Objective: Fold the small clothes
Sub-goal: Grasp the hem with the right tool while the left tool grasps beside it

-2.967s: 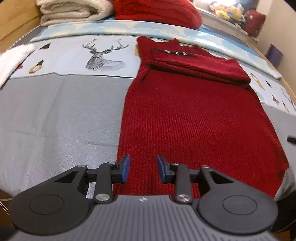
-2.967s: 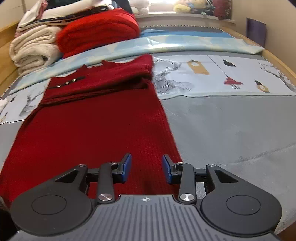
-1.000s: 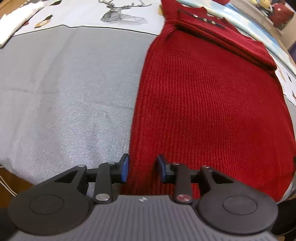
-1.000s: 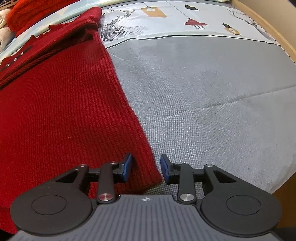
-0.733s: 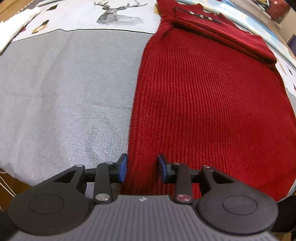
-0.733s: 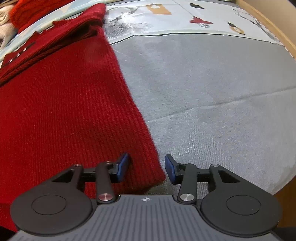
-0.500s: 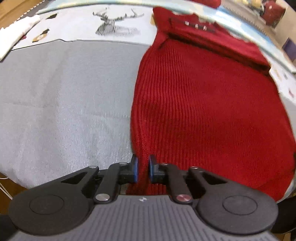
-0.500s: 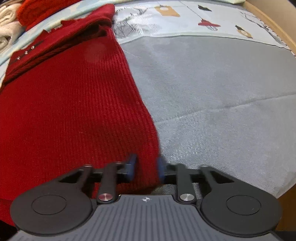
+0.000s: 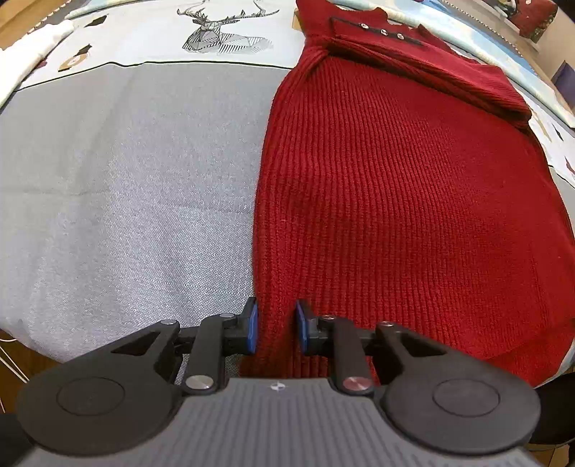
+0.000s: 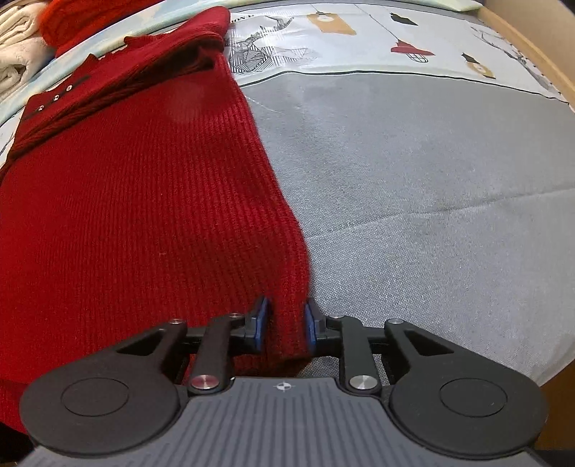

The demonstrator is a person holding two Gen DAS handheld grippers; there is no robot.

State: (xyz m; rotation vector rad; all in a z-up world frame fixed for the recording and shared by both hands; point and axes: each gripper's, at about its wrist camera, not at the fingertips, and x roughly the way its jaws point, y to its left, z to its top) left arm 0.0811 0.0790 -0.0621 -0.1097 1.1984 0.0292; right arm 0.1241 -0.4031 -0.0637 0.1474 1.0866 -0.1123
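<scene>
A red ribbed knit garment (image 9: pixel 395 197) lies flat on the bed, neck buttons at the far end and sleeves folded across the top. My left gripper (image 9: pixel 275 327) is at its near left hem corner. The jaws are opening a little, and the fabric between the blue pads (image 9: pixel 251 328) still touches both. In the right wrist view the same garment (image 10: pixel 143 197) fills the left half. My right gripper (image 10: pixel 286 325) is at the near right hem corner, its jaws also opening, with a bunched fold of knit filling the gap between them.
The grey bed cover (image 9: pixel 125 179) spreads on both sides of the garment, its front edge just beneath the grippers. A white cloth (image 9: pixel 32 43) lies at the far left. Folded pale towels (image 10: pixel 14 68) and a red knit pile (image 10: pixel 72 18) sit at the head. A wooden bed rail (image 10: pixel 532 46) runs along the right.
Both grippers stood open over the hem corners, then closed tight on the knit. Their jaws now stand a little wider, the fabric still between them and slightly gathered.
</scene>
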